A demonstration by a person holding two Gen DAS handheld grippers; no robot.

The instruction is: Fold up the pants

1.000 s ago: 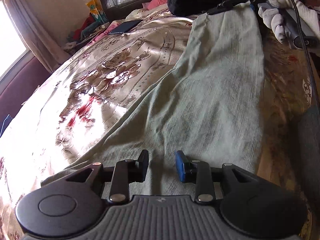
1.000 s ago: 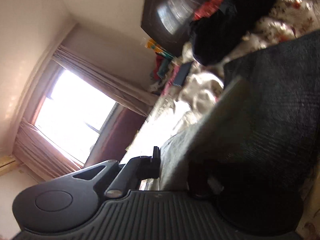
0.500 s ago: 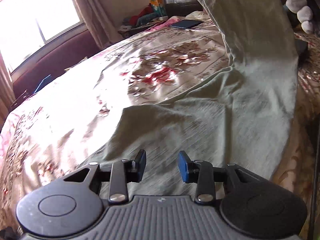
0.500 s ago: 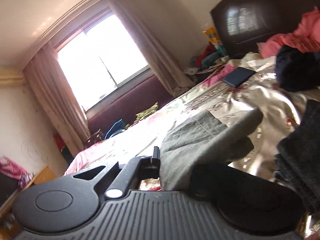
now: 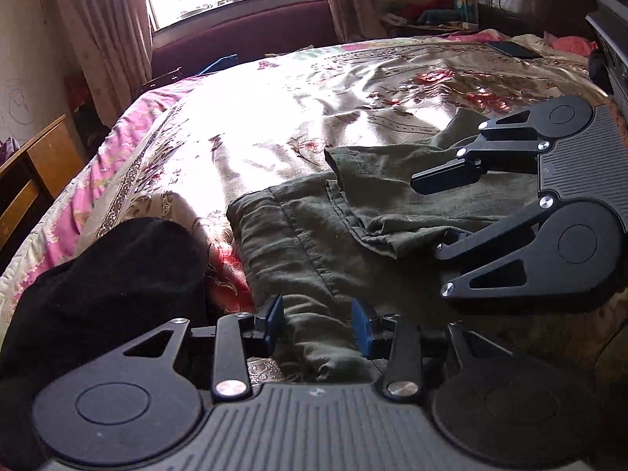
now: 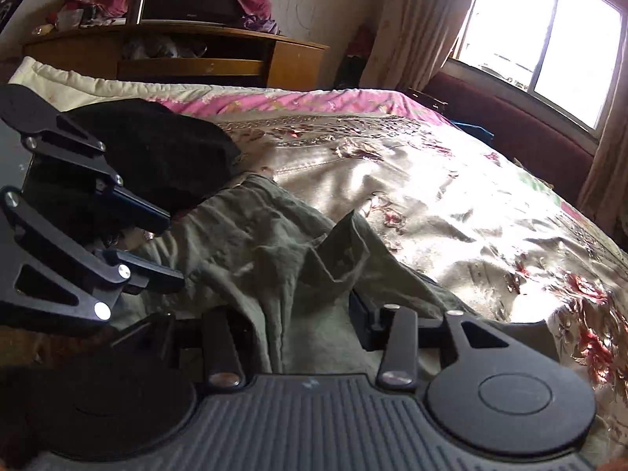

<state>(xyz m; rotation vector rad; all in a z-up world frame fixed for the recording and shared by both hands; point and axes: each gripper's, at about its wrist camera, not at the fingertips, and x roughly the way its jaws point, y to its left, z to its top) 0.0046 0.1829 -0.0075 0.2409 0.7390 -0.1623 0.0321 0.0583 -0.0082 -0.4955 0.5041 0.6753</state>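
Note:
Olive-green pants (image 5: 314,243) lie bunched on the floral bedspread, also in the right wrist view (image 6: 274,247). My left gripper (image 5: 318,324) is open, its blue pads either side of a fold of the pants near the bed's edge; it shows in the right wrist view (image 6: 172,247) at the left. My right gripper (image 6: 298,314) is open, with pants cloth draped between its fingers; in the left wrist view (image 5: 431,219) it rests on the pants at the right.
A black garment (image 5: 102,282) lies on the bed left of the pants, also in the right wrist view (image 6: 165,153). The shiny bedspread (image 5: 314,110) stretches toward the window. A wooden cabinet (image 6: 188,51) stands beyond the bed's foot.
Both grippers swung round from the far end of the pants to the near bunched end. The right gripper, shut on the cloth before, now stands open with cloth lying between its fingers.

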